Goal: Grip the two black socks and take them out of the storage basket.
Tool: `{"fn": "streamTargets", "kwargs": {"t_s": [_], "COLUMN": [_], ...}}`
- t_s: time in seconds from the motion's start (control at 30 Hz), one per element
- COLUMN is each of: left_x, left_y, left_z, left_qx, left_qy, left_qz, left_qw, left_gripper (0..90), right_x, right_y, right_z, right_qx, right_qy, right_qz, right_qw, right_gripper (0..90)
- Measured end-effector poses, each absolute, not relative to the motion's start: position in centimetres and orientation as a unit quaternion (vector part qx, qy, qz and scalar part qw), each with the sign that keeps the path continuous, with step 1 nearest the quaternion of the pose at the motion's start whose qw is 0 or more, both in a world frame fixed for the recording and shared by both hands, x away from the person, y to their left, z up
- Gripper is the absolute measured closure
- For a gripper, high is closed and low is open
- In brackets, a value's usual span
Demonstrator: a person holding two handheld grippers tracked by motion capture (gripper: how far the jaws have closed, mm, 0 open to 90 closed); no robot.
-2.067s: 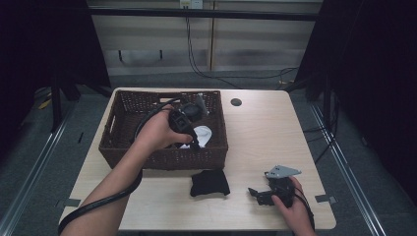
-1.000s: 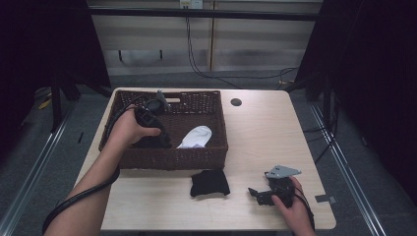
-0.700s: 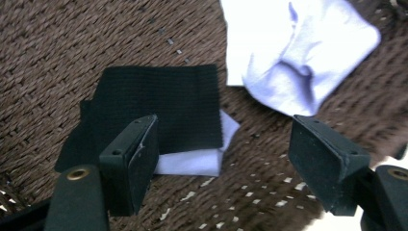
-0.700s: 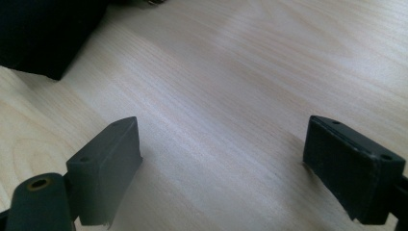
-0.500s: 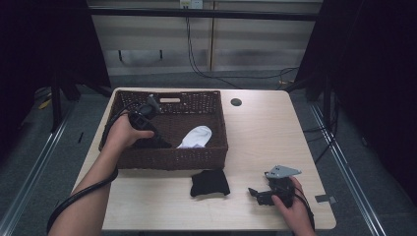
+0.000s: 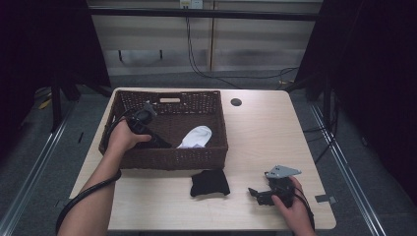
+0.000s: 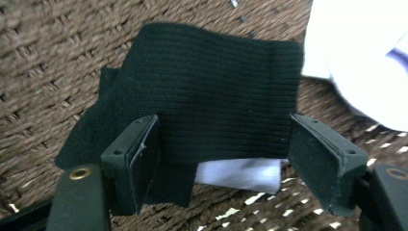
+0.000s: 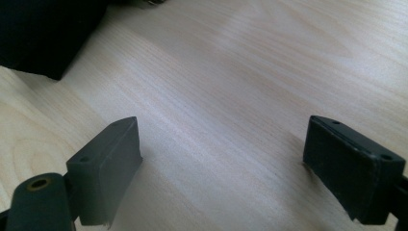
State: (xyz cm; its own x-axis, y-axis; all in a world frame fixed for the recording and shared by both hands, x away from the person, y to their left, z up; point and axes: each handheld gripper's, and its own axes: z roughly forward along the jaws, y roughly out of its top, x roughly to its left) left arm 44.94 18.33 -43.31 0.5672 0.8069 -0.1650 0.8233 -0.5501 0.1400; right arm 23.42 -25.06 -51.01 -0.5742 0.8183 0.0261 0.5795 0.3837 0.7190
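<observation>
left gripper point(image 7: 219, 159) in the wicker basket point(image 6: 167, 158), jaws wide astride a black sock point(image 7: 211, 96), not pressing it; right gripper point(image 8: 231, 159) jaws wide over the surface point(image 8: 231, 86).

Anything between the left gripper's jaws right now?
Yes: the left gripper stands open astride a black sock on the basket floor; a white piece peeks from under it. Left gripper view.
</observation>
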Motion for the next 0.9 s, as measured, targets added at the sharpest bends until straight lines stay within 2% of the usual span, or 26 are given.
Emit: {"fn": "streamTargets", "kwargs": {"t_s": [0.7, 0.9], "left_x": [46.1, 46.3], "left_y": [18.2, 17.9], "left_z": [-44.4, -43.8], "left_qx": [0.870, 0.876], "left_qy": [0.488, 0.473], "left_qz": [-0.063, -0.055], "left_qw": [0.044, 0.073], "left_gripper": [28.1, 26.6], "right_x": [23.4, 23.4], "right_y": [-25.1, -25.1], "right_z": [-51.0, -51.0], "right_qx": [0.428, 0.429], "right_qy": [0.814, 0.814], "right_qz": [0.353, 0.353], "right_qw": [0.171, 0.170], "right_gripper": [12.1, 12.1]}}
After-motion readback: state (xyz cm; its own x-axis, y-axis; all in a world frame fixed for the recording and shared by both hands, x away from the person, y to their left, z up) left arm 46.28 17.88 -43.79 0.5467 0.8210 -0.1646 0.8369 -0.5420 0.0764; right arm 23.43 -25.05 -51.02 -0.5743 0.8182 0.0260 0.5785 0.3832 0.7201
